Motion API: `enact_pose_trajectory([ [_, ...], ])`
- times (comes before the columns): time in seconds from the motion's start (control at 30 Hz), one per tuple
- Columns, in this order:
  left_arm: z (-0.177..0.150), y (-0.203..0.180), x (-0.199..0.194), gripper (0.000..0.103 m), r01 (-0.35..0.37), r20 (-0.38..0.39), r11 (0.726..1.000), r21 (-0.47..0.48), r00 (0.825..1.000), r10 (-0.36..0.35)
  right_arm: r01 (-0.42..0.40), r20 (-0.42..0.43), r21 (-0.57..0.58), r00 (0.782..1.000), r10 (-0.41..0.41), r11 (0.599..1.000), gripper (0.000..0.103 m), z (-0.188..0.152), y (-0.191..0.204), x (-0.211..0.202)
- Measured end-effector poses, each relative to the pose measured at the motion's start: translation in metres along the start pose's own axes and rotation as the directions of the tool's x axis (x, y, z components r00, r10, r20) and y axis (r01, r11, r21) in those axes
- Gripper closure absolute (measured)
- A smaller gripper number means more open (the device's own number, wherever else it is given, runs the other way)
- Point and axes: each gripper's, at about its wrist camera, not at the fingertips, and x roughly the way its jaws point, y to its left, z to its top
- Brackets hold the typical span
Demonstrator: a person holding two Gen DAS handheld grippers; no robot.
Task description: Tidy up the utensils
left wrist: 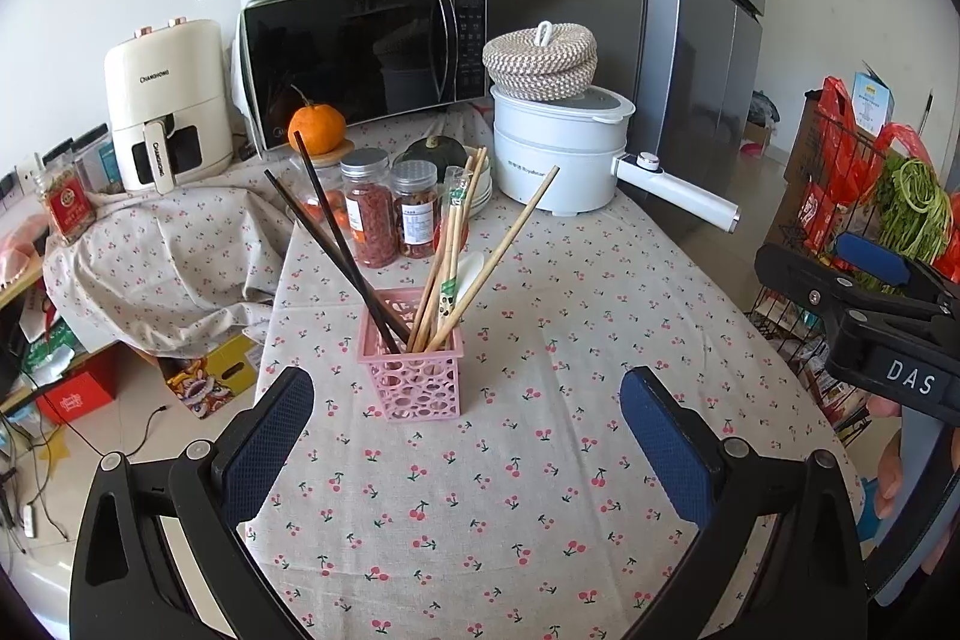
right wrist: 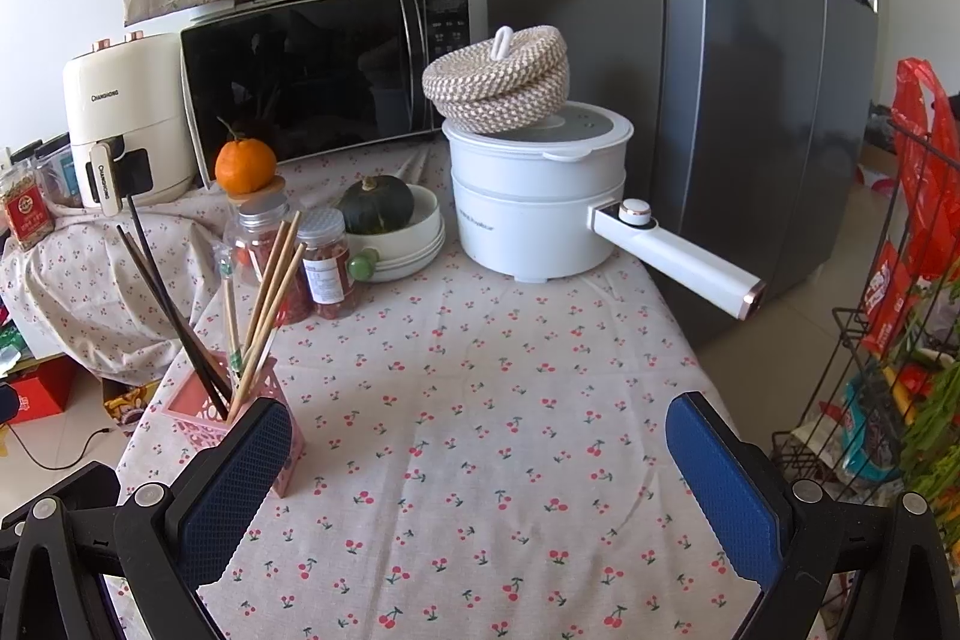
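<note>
Both tongs, left gripper (left wrist: 467, 436) and right gripper (right wrist: 479, 472), hover spread above the cherry-print tablecloth (left wrist: 540, 508); the pink perforated plastic basket (left wrist: 414, 376) holds wooden chopsticks (left wrist: 480, 274) and black chopsticks (left wrist: 336, 244).

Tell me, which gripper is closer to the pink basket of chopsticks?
Left. The left gripper sits open right in front of the pink basket. The right gripper, also open, is off to the basket's right.

Bare tablecloth (right wrist: 480, 400) before electric pot (right wrist: 534, 202)
</note>
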Motion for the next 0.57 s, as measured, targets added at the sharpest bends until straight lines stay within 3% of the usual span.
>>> enact_pose_trajectory([
  [0.57, -0.002, 0.0015, 0.0053, 0.0, 0.041, -0.021, 0.999, 0.0, 0.999, -0.041, -0.003, -0.001, 0.018, 1.0, 0.003, 1.0, 0.0, 0.0019, -0.0019, -0.0012],
])
